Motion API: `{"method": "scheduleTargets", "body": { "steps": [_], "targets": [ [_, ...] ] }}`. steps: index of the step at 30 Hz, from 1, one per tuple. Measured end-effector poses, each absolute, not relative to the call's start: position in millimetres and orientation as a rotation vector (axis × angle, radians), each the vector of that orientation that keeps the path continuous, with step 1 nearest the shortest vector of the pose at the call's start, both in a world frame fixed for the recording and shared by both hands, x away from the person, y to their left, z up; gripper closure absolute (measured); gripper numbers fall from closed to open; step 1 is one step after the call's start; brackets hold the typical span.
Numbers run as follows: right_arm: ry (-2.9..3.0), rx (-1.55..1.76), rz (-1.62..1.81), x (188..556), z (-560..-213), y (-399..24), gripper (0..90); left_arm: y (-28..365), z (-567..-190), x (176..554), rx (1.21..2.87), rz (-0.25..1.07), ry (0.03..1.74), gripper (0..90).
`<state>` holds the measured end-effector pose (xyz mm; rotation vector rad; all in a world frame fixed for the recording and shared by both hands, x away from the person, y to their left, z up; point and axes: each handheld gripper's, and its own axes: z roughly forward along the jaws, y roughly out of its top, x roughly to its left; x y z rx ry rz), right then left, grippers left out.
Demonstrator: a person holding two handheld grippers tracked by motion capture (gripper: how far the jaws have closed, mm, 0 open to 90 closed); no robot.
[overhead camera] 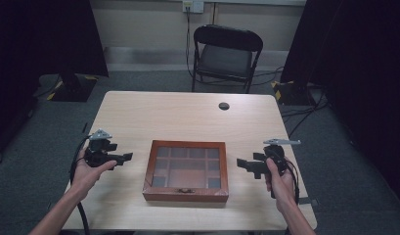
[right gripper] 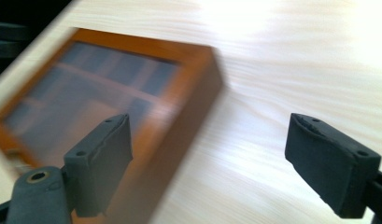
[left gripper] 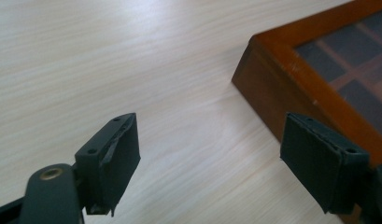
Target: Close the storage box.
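Wooden box (overhead camera: 186, 171) near table's (overhead camera: 158, 110) front edge, left tool (overhead camera: 123, 157) and right tool (overhead camera: 242, 163) wide, flanking it apart.

Black folding chair (overhead camera: 227, 55) behind wooden table (overhead camera: 188, 115); grey carpet (overhead camera: 36, 132).

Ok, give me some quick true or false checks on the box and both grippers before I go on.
1. The wooden box lies between the two grippers. True.
2. The box lid is open. False: it is shut, its glass top showing the compartments.
3. The left gripper is shut on the box. False: its jaws stand wide apart, holding nothing.
4. The right gripper is open. True.
5. A folding chair stands beyond the table. True.
6. The box's latch faces the chair. False: it faces the person.
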<state>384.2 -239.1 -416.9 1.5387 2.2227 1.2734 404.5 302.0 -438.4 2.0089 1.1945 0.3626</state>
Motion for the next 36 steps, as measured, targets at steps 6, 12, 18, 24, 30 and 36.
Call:
{"method": "scheduleTargets", "body": {
  "steps": [6, 12, 18, 24, 30, 36],
  "targets": [
    [2.132, 1.65, 1.061, 385.8, -443.7, -258.6, 14.5, 307.8, -455.4, 405.3, 2.047, 0.347, 1.284, 19.6],
    [2.103, 1.751, 0.925, 392.8, -467.1, -270.2, 14.6, 308.7, -474.1, 413.4, 2.087, 0.31, 1.333, 19.0],
    [2.129, 1.734, 0.814, 392.8, -479.8, -266.0, 13.5, 305.2, -483.4, 413.6, 2.138, 0.411, 1.37, 18.1],
    [2.099, 1.535, 0.769, 388.5, -495.8, -252.6, 0.0, 300.9, -492.1, 411.3, 2.117, 0.472, 1.309, 14.3],
    [2.059, 1.486, 0.844, 387.7, -501.4, -252.7, 0.0, 300.8, -502.9, 410.1, 2.079, 0.508, 1.224, 0.0],
    [2.059, 1.485, 0.843, 387.8, -501.5, -252.7, 0.0, 300.4, -503.2, 409.5, 2.074, 0.511, 1.227, 0.0]
  ]
}}
